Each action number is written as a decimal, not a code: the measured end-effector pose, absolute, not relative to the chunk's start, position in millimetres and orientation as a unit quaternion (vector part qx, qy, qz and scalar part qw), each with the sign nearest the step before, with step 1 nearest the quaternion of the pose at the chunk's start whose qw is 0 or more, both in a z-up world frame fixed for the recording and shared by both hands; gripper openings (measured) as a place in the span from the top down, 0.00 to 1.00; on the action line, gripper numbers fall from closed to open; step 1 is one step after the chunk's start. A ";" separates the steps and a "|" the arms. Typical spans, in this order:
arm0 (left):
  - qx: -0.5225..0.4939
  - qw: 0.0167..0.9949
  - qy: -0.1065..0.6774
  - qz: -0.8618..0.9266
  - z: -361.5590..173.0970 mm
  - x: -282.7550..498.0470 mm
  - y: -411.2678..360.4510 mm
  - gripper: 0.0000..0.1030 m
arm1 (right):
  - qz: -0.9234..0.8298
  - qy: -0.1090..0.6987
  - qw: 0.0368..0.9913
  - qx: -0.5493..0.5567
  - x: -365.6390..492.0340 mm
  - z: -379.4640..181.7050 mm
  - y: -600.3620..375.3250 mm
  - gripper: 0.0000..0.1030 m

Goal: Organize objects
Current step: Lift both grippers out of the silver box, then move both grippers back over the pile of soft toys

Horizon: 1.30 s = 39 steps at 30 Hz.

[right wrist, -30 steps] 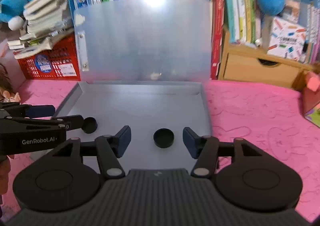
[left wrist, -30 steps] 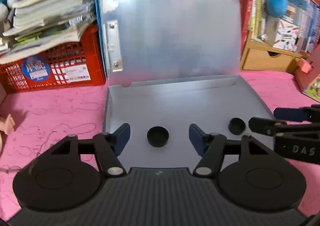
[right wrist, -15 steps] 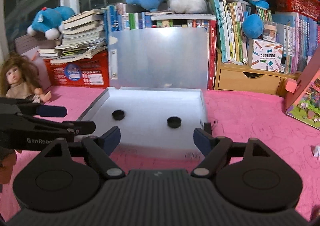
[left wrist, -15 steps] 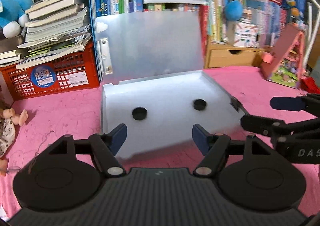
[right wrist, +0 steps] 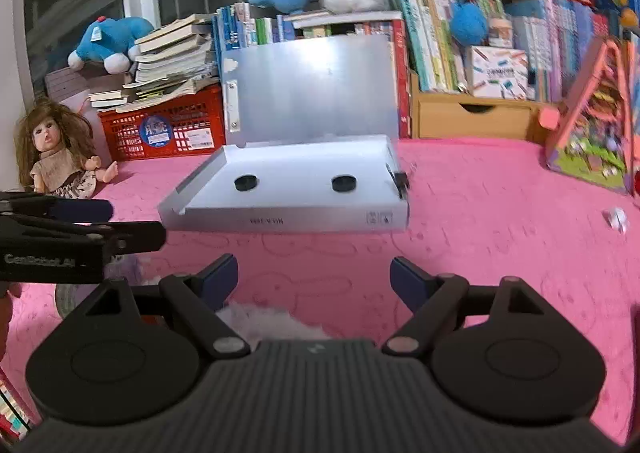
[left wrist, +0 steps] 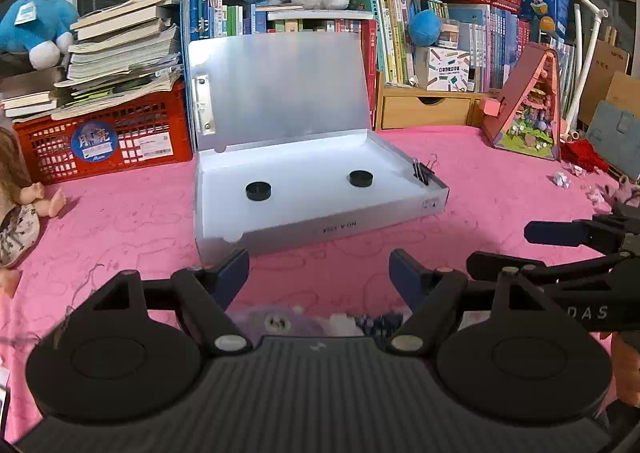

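Note:
An open translucent grey file box [left wrist: 320, 227] [right wrist: 280, 219] lies on the pink cloth, its lid standing upright. Two black round caps sit inside it, one left [left wrist: 258, 191] [right wrist: 245, 183] and one right [left wrist: 360, 178] [right wrist: 344, 183]. A black binder clip [left wrist: 422, 173] [right wrist: 400, 183] grips the box's right wall. My left gripper [left wrist: 319, 273] is open and empty, short of the box's front edge. My right gripper [right wrist: 314, 275] is open and empty, also short of the box. Something fluffy white and purple [left wrist: 304, 323] [right wrist: 264, 319] lies just under the grippers, mostly hidden.
A red crate [left wrist: 104, 137] stacked with books stands at back left, a doll [right wrist: 56, 153] at far left. A wooden drawer unit [left wrist: 428, 111], bookshelves and plush toys line the back. A pink toy house [left wrist: 528, 109] stands at right. Small scraps [right wrist: 616, 217] lie on the cloth.
Both grippers have pulled back and up from over the box. The caps, once between the fingers, now lie far ahead inside the box. Both grippers stayed open.

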<state>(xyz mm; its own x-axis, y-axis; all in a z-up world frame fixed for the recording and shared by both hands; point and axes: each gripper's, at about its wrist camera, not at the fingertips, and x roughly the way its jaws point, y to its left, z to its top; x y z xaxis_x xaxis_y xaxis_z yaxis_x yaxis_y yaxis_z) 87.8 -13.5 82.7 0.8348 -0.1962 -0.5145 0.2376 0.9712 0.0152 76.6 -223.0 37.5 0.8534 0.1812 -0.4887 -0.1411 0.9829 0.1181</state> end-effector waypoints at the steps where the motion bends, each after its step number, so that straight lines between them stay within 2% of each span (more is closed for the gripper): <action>1: 0.041 0.958 0.262 -0.112 81.0 83.0 -12.9 0.20 | 0.082 0.258 0.962 0.040 73.7 35.7 -223.2 0.13; 23: 0.033 0.972 0.220 -0.074 52.1 18.3 7.6 0.18 | 0.066 0.259 0.964 -0.002 27.5 5.6 -211.4 0.11; 39: 0.024 0.972 0.226 -0.057 46.3 32.4 14.4 0.15 | 0.073 0.265 0.961 -0.004 34.2 -2.9 -206.0 0.07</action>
<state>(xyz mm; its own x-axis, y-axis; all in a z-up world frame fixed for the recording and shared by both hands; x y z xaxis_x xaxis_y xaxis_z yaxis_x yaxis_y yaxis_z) 32.4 14.4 46.3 0.8909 -0.0999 -0.4430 0.1220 0.9923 0.0215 34.2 -206.0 -2.9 0.8484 0.1392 -0.5107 -0.1432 0.9892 0.0318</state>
